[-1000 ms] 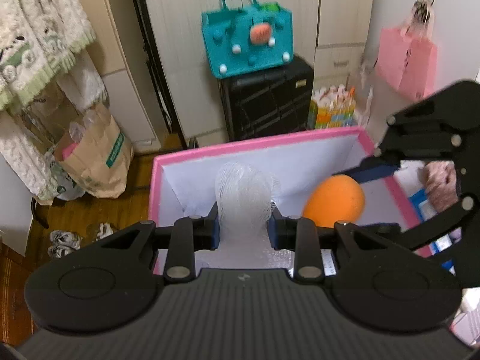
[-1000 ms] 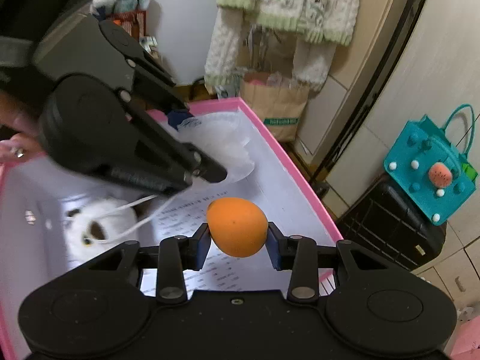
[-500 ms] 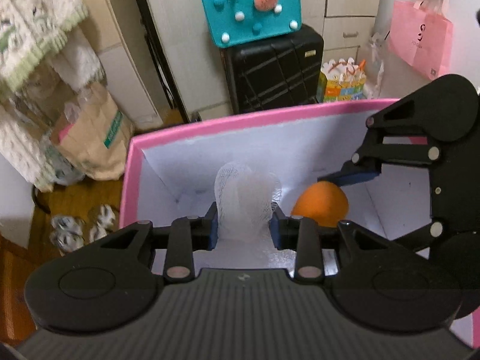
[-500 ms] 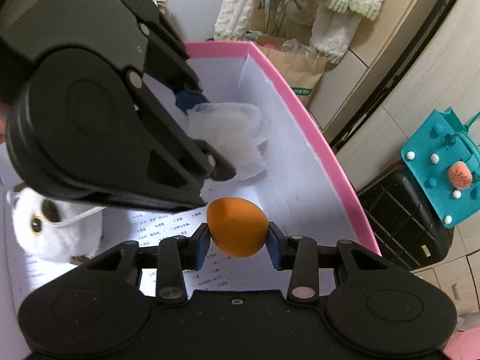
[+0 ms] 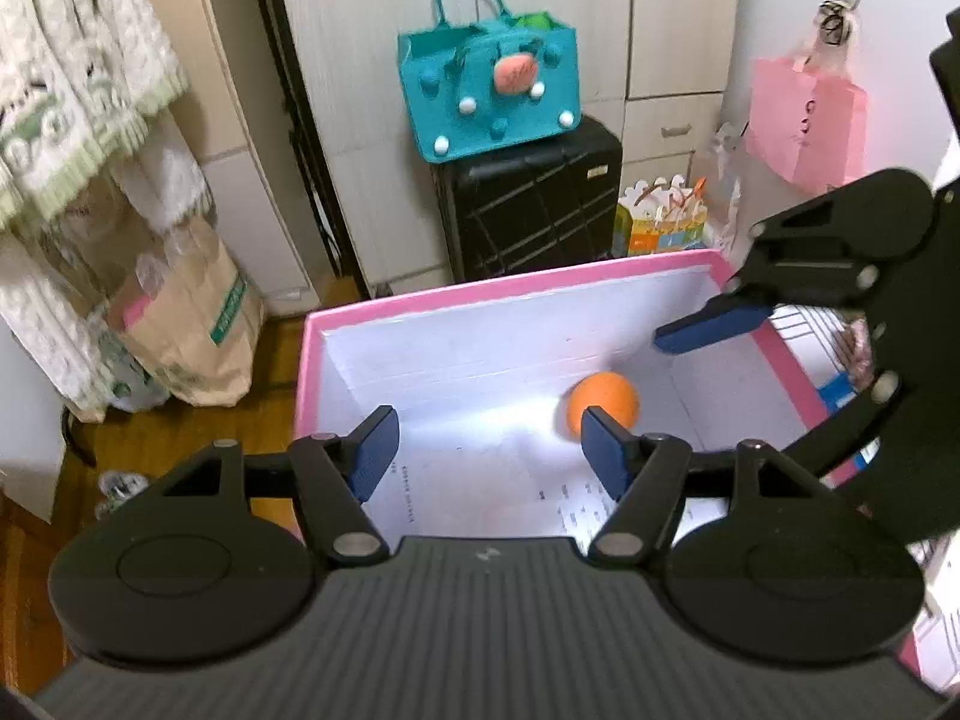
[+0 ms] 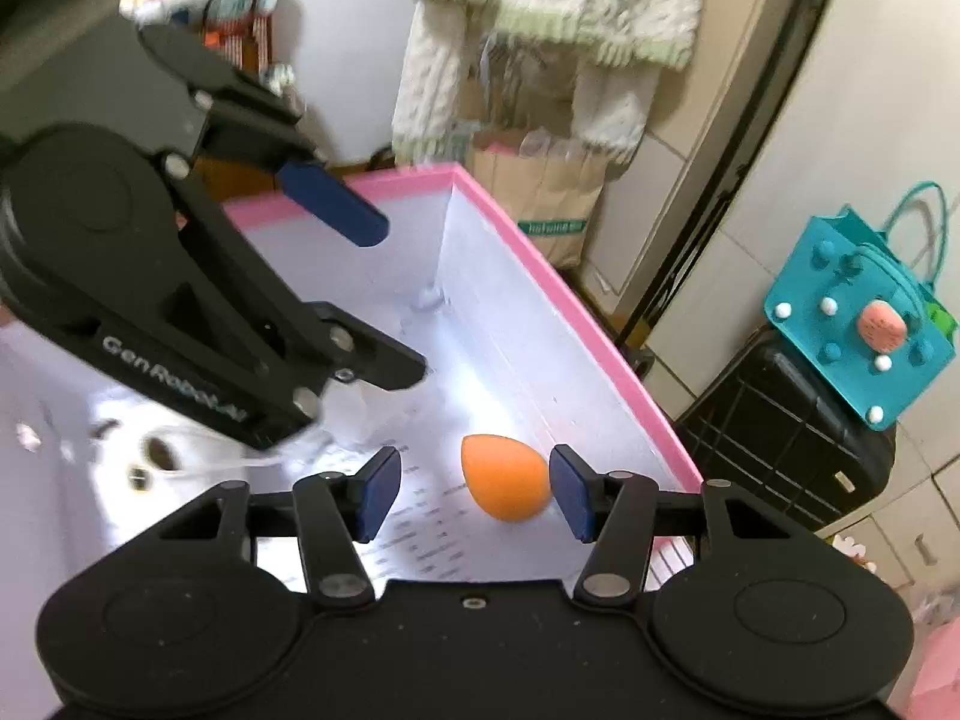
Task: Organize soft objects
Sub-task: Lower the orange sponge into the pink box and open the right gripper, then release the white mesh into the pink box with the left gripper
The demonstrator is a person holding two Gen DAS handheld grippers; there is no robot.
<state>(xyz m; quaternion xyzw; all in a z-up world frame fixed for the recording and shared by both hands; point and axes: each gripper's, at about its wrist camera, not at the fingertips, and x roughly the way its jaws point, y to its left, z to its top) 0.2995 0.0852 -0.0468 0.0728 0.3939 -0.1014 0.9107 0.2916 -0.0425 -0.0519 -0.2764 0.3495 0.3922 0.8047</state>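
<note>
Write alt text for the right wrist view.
The right gripper, jaws just opened, hangs over a pink-rimmed box with an orange egg-shaped sponge loose between its pads. The left gripper reaches in from the left, above a white plush toy.

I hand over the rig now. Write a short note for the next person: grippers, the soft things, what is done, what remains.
Left gripper: jaws have just opened, nothing between them.
Right gripper: jaws have just opened; the orange sponge sits between the pads, released.
Pink box: holds the sponge and a white plush toy. The white mesh piece is not clearly visible.
Done: both items dropped.
Left: withdraw, fetch any remaining soft things.
</note>
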